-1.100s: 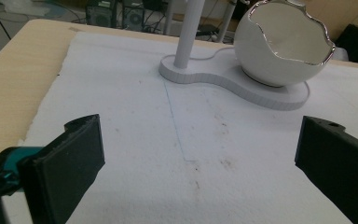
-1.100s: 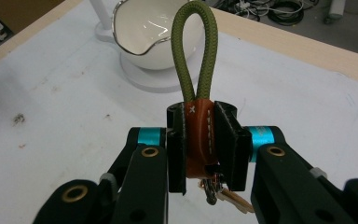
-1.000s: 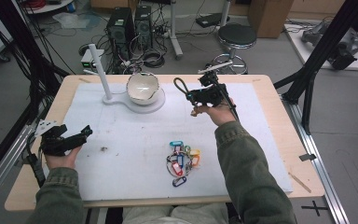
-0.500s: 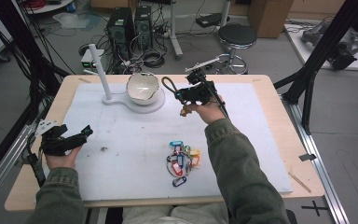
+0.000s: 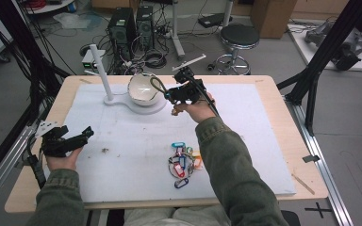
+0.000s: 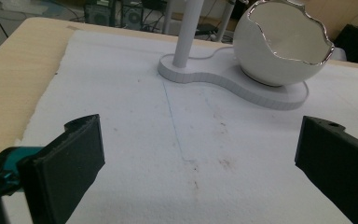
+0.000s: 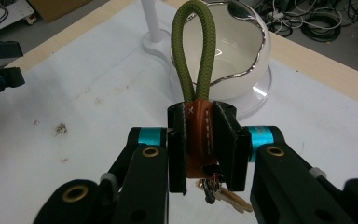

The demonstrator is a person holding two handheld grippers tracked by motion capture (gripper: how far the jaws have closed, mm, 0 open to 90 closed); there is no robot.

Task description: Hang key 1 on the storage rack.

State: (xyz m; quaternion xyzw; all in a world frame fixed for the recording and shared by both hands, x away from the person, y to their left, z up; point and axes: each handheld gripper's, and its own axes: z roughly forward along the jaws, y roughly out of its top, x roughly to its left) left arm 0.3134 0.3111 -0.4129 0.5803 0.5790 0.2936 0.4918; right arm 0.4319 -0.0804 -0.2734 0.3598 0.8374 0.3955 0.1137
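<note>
My right gripper is shut on a keychain's orange leather tab. The tab's olive-green rope loop sticks out past the jaws, and keys hang below them. The loop is held just in front of the white eggshell-shaped bowl on its white stand. My left gripper rests at the mat's left side, open, with nothing between its jaws.
The bowl shares a flat white base with an upright white post. A pile of several coloured carabiners and key tags lies on the white mat near the front. Small dirt specks mark the mat.
My right gripper has carried the keychain leftward, from right of the bowl to close beside its rim. The left gripper has stayed in place.
</note>
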